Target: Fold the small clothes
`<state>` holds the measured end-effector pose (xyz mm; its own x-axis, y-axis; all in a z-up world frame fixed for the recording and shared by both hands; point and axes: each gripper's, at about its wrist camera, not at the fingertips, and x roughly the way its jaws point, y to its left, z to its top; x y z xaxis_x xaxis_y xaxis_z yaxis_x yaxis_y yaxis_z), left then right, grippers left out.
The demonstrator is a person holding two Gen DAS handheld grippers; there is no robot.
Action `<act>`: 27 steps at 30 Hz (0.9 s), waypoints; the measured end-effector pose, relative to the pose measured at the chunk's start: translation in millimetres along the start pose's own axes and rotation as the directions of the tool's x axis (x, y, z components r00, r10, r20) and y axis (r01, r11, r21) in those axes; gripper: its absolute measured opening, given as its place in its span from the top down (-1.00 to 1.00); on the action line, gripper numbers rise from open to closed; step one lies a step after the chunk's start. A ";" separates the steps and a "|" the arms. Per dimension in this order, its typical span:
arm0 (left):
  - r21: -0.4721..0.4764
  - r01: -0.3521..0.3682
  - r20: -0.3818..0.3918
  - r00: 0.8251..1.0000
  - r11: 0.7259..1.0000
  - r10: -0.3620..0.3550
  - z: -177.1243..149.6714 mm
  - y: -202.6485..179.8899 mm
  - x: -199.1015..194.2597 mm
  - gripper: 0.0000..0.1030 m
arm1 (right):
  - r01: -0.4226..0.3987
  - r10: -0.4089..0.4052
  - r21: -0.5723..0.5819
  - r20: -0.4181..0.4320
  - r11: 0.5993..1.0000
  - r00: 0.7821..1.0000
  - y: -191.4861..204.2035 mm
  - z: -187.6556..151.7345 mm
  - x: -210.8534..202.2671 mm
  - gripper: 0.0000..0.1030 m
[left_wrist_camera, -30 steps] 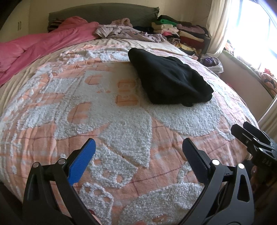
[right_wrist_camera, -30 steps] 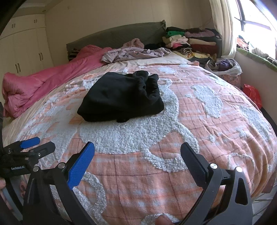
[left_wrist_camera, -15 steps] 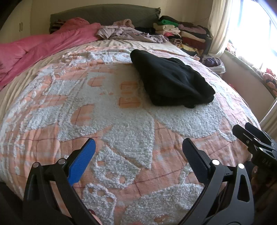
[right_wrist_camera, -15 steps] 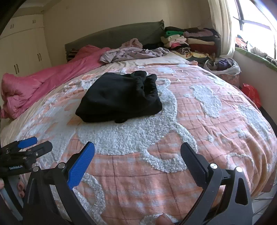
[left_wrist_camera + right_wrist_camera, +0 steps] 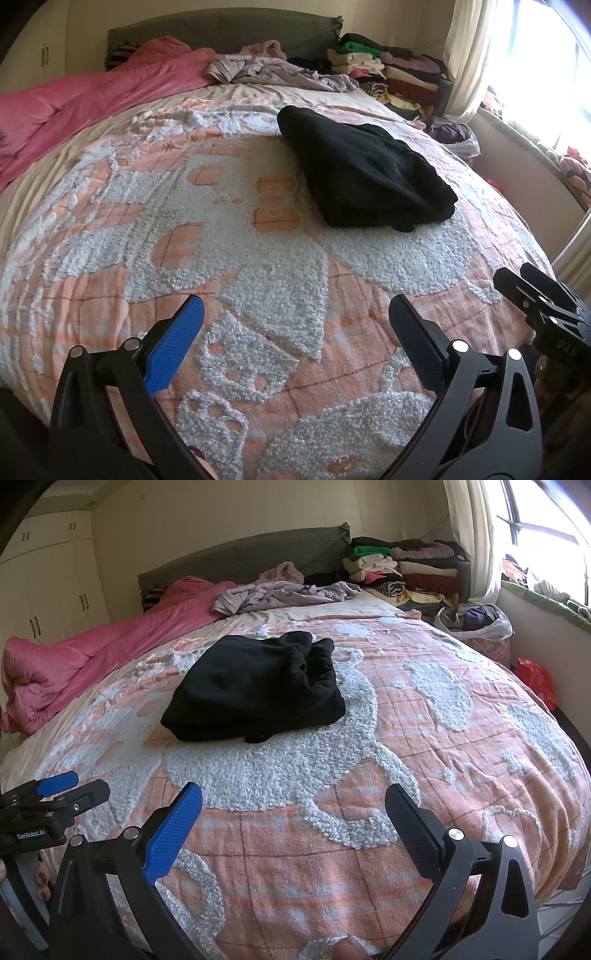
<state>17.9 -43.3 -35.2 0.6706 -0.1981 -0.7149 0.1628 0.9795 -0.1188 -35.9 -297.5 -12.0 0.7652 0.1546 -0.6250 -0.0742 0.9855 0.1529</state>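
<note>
Black fleece, soft and thick, the folded garment (image 5: 365, 181) lies far right on the bed (image 5: 110, 229); the left tool (image 5: 295, 332) hovers near, spread wide and empty. From the right view, the right tool (image 5: 293, 810) is spread too. I judge the cloth (image 5: 255, 686) light and limp; its near edge suits pinching.

in the right wrist view, white lettering reading "genrobot.ai" stands on the black body of the left gripper (image 5: 74, 788) at the left edge (small but legible). in the left wrist view, the right gripper (image 5: 524, 282) at the right edge carries pale letters that look like "das" on its black body, only partly clear. no other text or number can be read.
</note>
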 end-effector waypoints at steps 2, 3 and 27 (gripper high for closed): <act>0.000 0.000 0.000 1.000 1.000 0.000 0.1 -0.1 0.1 -0.82 | 0.000 0.000 0.000 0.000 1.000 1.000 0.0 0.1 -0.1 -0.92; 0.001 0.000 0.001 1.000 1.000 0.000 0.1 -0.1 0.1 -0.82 | 0.001 -0.001 0.000 0.000 1.000 1.000 0.1 0.1 0.0 -0.92; 0.003 -0.017 -0.020 1.000 1.000 0.017 1.5 3.0 -1.3 -0.82 | 0.013 -0.013 0.003 0.001 1.000 1.000 -5.0 -0.1 -1.6 -0.92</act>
<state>18.6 -40.2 -33.6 0.6585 -0.1805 -0.7306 0.1537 0.9826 -0.1043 -36.8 -302.7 -11.8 0.7669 0.1416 -0.6260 -0.0625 0.9872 0.1468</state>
